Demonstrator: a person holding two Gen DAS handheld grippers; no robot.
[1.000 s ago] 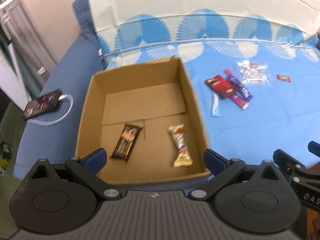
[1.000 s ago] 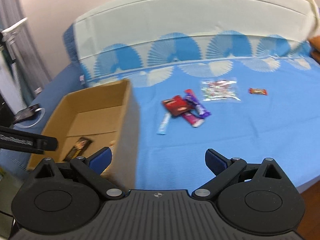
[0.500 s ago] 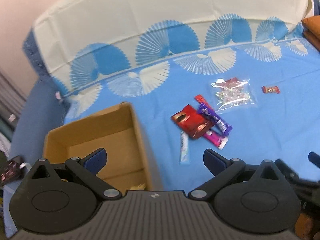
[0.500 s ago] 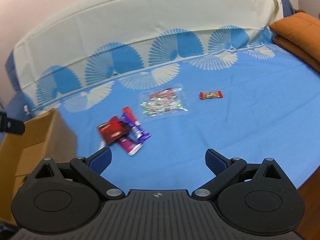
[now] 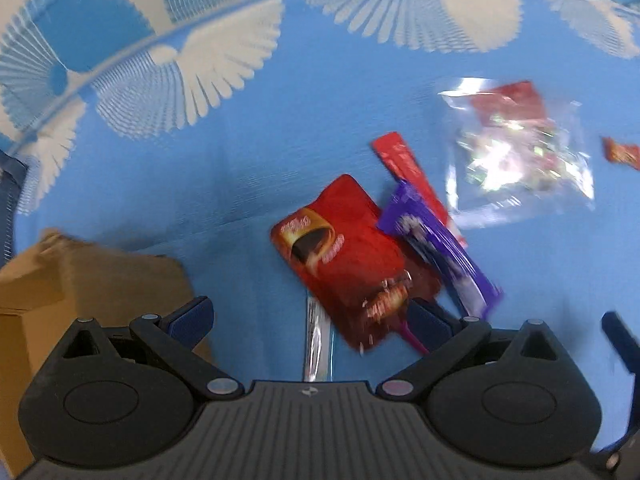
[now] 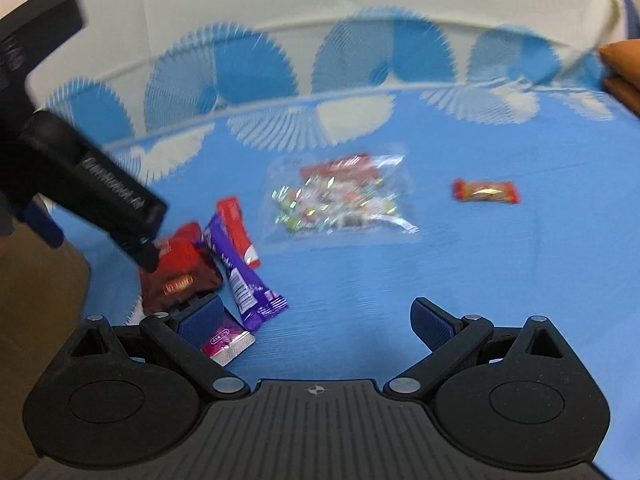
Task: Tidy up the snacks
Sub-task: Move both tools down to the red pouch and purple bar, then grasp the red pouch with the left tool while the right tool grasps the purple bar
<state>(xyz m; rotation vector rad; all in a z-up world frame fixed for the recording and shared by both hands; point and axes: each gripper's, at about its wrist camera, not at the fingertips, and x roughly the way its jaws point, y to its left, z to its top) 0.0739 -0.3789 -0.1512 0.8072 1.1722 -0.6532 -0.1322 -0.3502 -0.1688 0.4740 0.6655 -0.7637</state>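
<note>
A pile of snacks lies on the blue bedspread: a red coffee packet (image 5: pixel 352 256), a purple bar (image 5: pixel 440 248), a red stick (image 5: pixel 412 172), a silver-blue stick (image 5: pixel 318 340) and a pink packet (image 6: pixel 228 344). A clear candy bag (image 5: pixel 516 160) and a small red candy (image 6: pixel 486 192) lie further right. My left gripper (image 5: pixel 316 316) is open, low over the red packet and silver stick. My right gripper (image 6: pixel 318 316) is open and empty, just right of the pile. The cardboard box (image 5: pixel 80 280) stands at the left.
The bedspread (image 6: pixel 480 280) is blue with white fan patterns, with a cream headboard cover (image 6: pixel 320 8) behind. An orange pillow (image 6: pixel 624 64) sits at the far right. The left gripper's body (image 6: pixel 92 184) crosses the right wrist view above the pile.
Both grippers moved right, away from the box, and down toward the snack pile. The left gripper now hovers close over the red packet. Both stay open.
</note>
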